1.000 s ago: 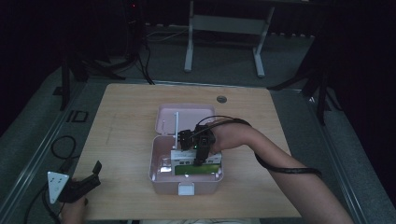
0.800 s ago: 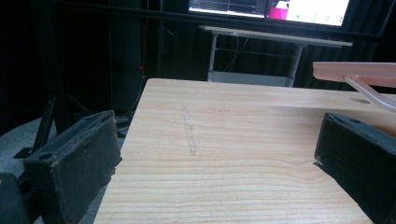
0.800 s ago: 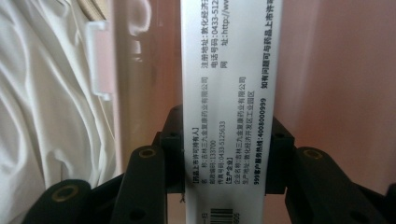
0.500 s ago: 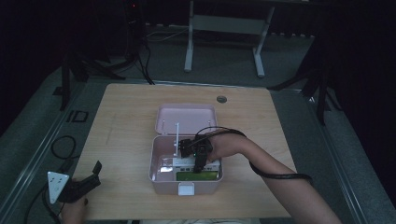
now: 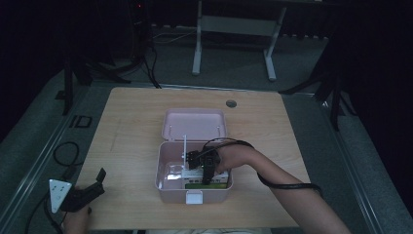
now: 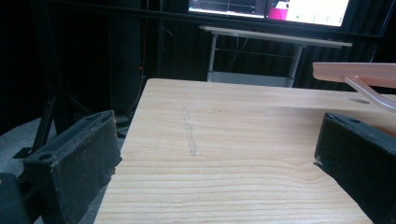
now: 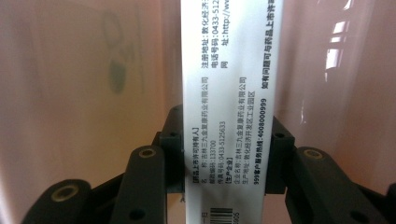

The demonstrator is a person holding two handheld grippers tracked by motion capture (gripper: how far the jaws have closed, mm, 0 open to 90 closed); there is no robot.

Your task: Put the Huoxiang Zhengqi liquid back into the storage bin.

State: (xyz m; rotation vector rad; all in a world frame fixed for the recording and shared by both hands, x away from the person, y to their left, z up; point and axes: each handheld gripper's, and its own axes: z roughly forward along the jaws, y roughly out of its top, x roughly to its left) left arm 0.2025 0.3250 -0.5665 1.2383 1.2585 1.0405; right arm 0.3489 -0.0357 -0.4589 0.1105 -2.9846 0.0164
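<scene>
Left gripper [image 5: 92,187]: black jaws, grey three-cornered plate; right gripper [image 7: 223,154]: black jaws, brass-ringed screw holes, black cable

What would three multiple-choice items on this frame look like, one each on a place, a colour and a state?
1. Where is the right gripper?
A. Down inside the open box
B. On the table's far edge
C. Over the floor

2. What colour is the box?
A. Blue
B. Pink
C. Black

3. How do the left gripper's jaws stand?
A. Shut on a carton
B. Shut on a cable
C. Open, with nothing between them

Key:
1 A, since the high view shows the right gripper reaching into the box below its raised lid.
2 B, since walls and lid are pale pink in the high view.
3 C, since the left gripper view shows the jaws wide apart over bare table, while it is the right gripper that clamps the white printed carton.
</scene>
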